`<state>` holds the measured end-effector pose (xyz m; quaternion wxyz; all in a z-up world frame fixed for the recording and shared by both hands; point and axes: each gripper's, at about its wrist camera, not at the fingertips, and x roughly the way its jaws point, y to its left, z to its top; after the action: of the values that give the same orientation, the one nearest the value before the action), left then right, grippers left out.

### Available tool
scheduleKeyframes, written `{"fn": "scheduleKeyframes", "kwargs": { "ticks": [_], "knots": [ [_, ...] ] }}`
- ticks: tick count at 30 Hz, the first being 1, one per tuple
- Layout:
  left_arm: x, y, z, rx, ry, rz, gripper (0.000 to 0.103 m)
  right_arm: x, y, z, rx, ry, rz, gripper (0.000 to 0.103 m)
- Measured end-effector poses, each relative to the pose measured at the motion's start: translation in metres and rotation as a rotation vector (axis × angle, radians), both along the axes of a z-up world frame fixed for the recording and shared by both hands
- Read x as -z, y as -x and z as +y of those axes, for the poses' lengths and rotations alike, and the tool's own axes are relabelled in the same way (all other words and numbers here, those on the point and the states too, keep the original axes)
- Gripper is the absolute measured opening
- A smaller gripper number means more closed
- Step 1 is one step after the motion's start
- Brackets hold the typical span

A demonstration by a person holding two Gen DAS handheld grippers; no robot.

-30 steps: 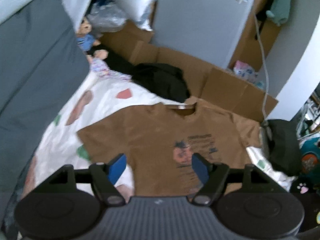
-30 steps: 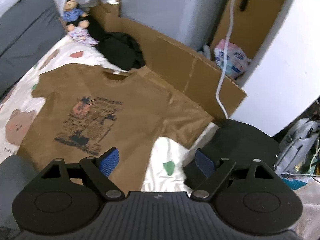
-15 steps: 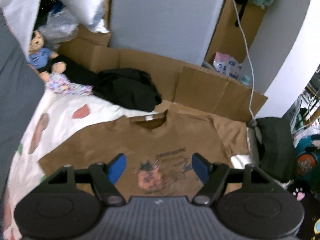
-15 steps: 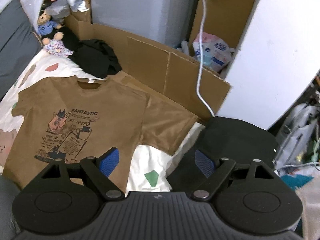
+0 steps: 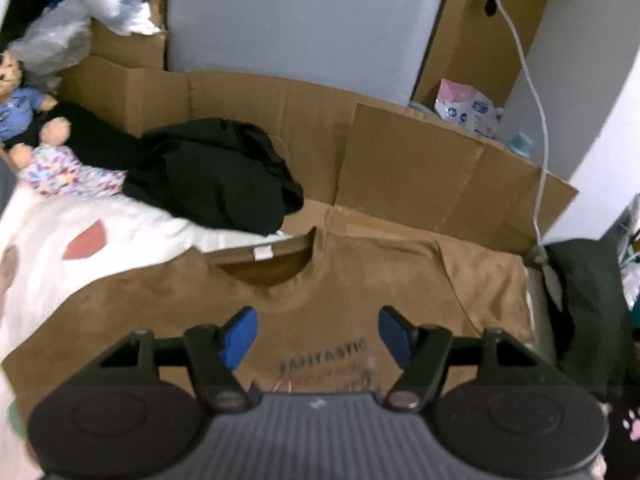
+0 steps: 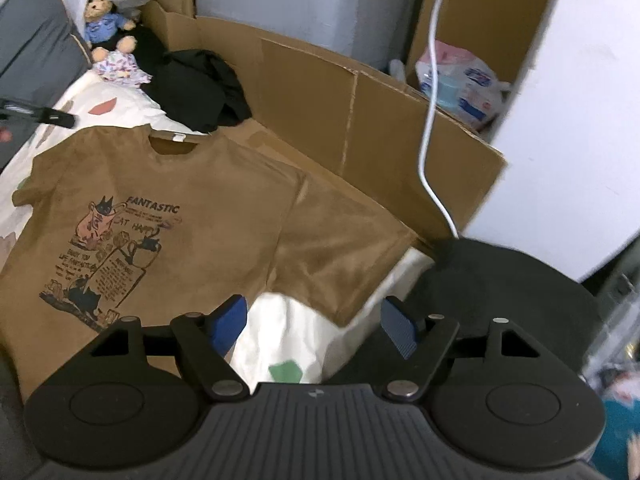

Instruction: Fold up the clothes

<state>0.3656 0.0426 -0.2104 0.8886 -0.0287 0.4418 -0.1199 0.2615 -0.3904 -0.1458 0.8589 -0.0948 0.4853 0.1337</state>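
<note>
While the brown T-shirt (image 6: 208, 216) lies spread face up on the bed (image 6: 288, 332), neither tool has hold of it yet. At the far left a teddy bear (image 6: 105, 20) in a blue top and a floral doll (image 6: 120, 65) sit by a grey cushion (image 6: 36, 48), out of the folding area. Just right of them a black garment (image 6: 196, 88) is heaped at the far edge of the bed, touching the shirt's collar; it is probably next in line for folding.

The shirt is laid flat with its collar far and its hem near, sleeves out to each side, which suits a sleeve-first fold. Its print reads "FANTASTIC", with "CAT HAPPY" beneath beside drawings of cats; the smaller lines are too fine to read. A white neck label (image 5: 263, 254) shows no legible writing.

The left tool (image 5: 314, 332) hovers over the chest just near of the collar, its jaws spread, narrowing, with nothing pinched between them. The right tool (image 6: 314, 322) hangs over the bedsheet beside the right sleeve (image 6: 340, 256), jaws likewise spread and closing, empty.

Farther right, flattened cardboard (image 6: 380, 120) lines the far edge, a white cable (image 6: 430, 120) hangs down, and a plastic pack (image 6: 460, 76) has unreadable blue print.
</note>
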Motion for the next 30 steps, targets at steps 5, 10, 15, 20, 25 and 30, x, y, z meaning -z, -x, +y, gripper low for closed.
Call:
{"fn": "scheduleKeyframes", "kwargs": {
  "ticks": [5, 10, 15, 20, 25, 30],
  "knots": [
    [0.053, -0.058, -0.011, -0.04, 0.01, 0.027, 0.07, 0.053, -0.04, -0.015, -0.013, -0.045, -0.036, 0.078],
    [0.095, -0.1, -0.025, -0.054, 0.018, 0.04, 0.07, 0.106, -0.069, -0.022, -0.006, -0.044, -0.002, 0.074],
    [0.114, -0.131, -0.053, -0.008, 0.012, 0.048, 0.07, 0.14, -0.097, -0.034, 0.014, -0.047, 0.005, 0.058],
    [0.126, -0.15, -0.079, 0.051, -0.042, 0.07, 0.07, 0.161, -0.127, -0.033, -0.034, -0.05, -0.024, 0.056],
    [0.143, -0.167, -0.079, 0.016, -0.058, 0.085, 0.07, 0.174, -0.151, -0.026, -0.054, -0.089, -0.036, 0.056],
    [0.153, -0.182, -0.075, 0.021, -0.058, 0.093, 0.07, 0.186, -0.177, -0.01, -0.056, -0.146, -0.039, 0.057]
  ]
}}
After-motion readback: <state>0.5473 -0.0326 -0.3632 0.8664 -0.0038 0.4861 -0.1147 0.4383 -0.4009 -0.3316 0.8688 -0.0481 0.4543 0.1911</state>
